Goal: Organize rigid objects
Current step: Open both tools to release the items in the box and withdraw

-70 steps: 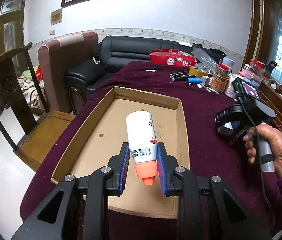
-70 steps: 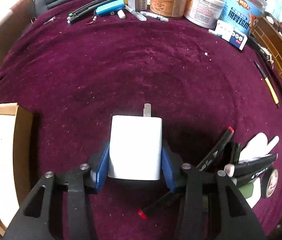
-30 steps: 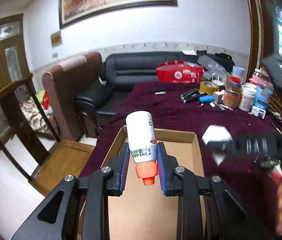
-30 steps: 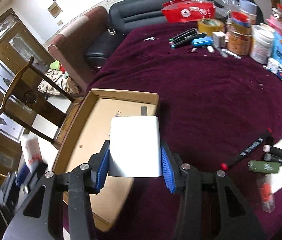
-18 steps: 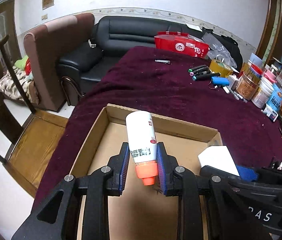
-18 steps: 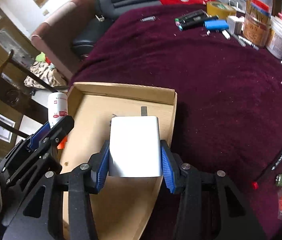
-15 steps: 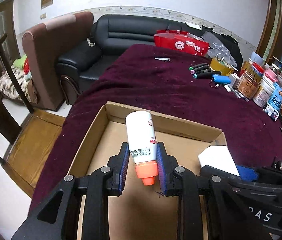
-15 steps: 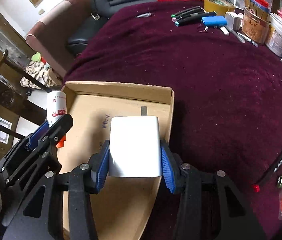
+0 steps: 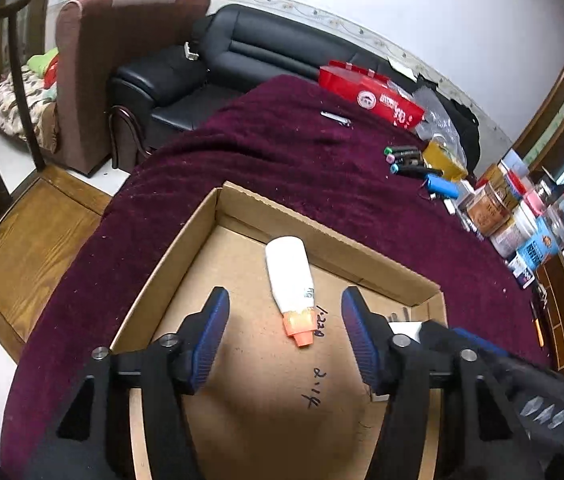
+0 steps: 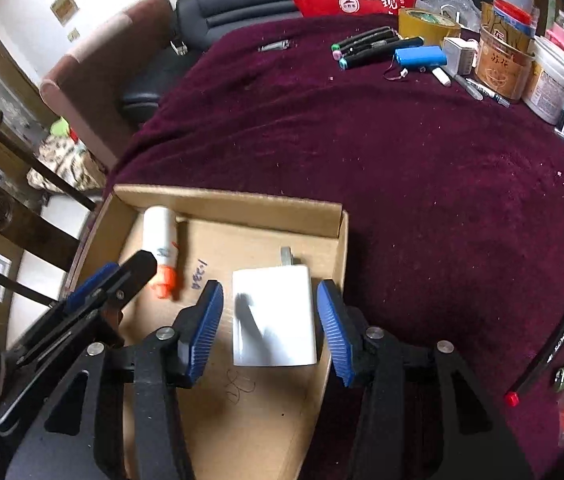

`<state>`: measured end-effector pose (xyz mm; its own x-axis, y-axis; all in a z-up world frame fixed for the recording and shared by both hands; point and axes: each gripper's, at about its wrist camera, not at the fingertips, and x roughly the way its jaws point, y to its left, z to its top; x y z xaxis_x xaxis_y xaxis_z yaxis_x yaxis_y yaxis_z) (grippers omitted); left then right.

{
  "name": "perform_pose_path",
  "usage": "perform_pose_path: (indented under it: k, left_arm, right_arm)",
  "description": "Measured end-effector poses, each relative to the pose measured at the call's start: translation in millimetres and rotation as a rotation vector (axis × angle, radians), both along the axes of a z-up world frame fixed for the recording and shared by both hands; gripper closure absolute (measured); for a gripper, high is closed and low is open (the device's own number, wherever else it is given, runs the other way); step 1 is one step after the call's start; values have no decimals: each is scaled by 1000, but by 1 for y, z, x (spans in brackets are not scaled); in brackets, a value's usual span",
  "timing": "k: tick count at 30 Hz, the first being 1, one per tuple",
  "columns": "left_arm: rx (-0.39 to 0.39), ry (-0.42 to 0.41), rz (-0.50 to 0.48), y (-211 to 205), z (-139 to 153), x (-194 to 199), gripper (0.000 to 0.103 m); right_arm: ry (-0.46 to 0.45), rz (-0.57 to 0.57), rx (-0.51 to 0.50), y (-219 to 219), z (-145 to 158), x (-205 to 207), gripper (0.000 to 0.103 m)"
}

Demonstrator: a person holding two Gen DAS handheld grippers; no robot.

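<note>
Release done on both sides. Left hand-held gripper (image 9: 282, 322) jaws just opened, pads clear of white bottle (image 9: 290, 278); half second earlier it was clamped there. Bottle lay on floor of cardboard tray (image 9: 197, 236), orange cap toward camera. Right hand-held gripper (image 10: 269, 322) jaws also just opened, standing apart with gaps beside white charger (image 10: 273, 320), which rested in tray near right wall. Two items stowed; markers (image 10: 378, 46) on counter (image 10: 422, 184) likely next.

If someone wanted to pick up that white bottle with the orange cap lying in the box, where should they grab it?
Probably the white bottle is best gripped across its straight white body, from above. It lies flat on the cardboard box floor with both long sides free; the orange cap tapers and might slip.
</note>
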<state>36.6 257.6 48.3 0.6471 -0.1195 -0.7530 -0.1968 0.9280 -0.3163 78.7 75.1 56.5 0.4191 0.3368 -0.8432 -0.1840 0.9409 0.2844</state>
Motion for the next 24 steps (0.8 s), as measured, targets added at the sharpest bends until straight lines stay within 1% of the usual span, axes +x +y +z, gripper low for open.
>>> perform_pose_path:
  k: [3, 5, 6, 7, 8, 10, 12, 14, 16, 17, 18, 19, 21, 22, 23, 24]
  left_arm:
    - [-9, 34, 12, -7, -2, -10, 49]
    - [-24, 62, 5, -14, -8, -16, 49]
    - [-23, 93, 0, -19, -15, -20, 49]
    - [-24, 122, -6, -22, -20, -21, 49]
    - [-14, 124, -7, -25, -20, -24, 49]
    - [-20, 133, 10, -28, -17, -31, 49]
    - [7, 150, -17, -37, -19, -38, 49]
    - [55, 144, -26, -46, -18, -48, 49]
    - [83, 134, -69, -56, -18, -59, 49]
    - [95, 100, -89, -61, -12, -64, 49]
    - [106, 44, -93, -63, -2, -72, 49]
    - [135, -22, -88, -67, 12, -81, 49]
    - [164, -101, -110, -78, 34, -95, 49]
    - [180, -143, -135, -89, 47, -102, 46]
    - [220, -181, -162, -106, 60, -109, 42]
    - [252, -202, -177, -119, 67, -113, 32]
  right_arm:
    - [-40, -26, 54, -18, 18, -9, 53]
    - [-69, -29, 82, -33, 31, -21, 49]
    - [-88, -26, 94, -42, 37, -29, 47]
    - [-111, -24, 95, -52, 43, -38, 42]
    - [-128, -26, 87, -59, 47, -45, 39]
    - [-165, -39, 60, -79, 52, -64, 38]
    - [-179, -53, 43, -102, 55, -79, 38]
    - [-183, -73, 47, -129, 57, -95, 38]
    - [-191, -108, 56, -161, 56, -114, 38]
    - [-194, -129, 57, -177, 55, -121, 38]
    - [-200, -158, 59, -196, 55, -131, 38]
    - [-206, -185, 58, -213, 55, -139, 38]
    - [-224, -244, 45, -250, 54, -156, 38]
    - [-234, -273, 38, -267, 55, -162, 38]
    - [-243, -305, 31, -283, 54, -168, 34]
    - [-249, -340, 22, -299, 52, -174, 31]
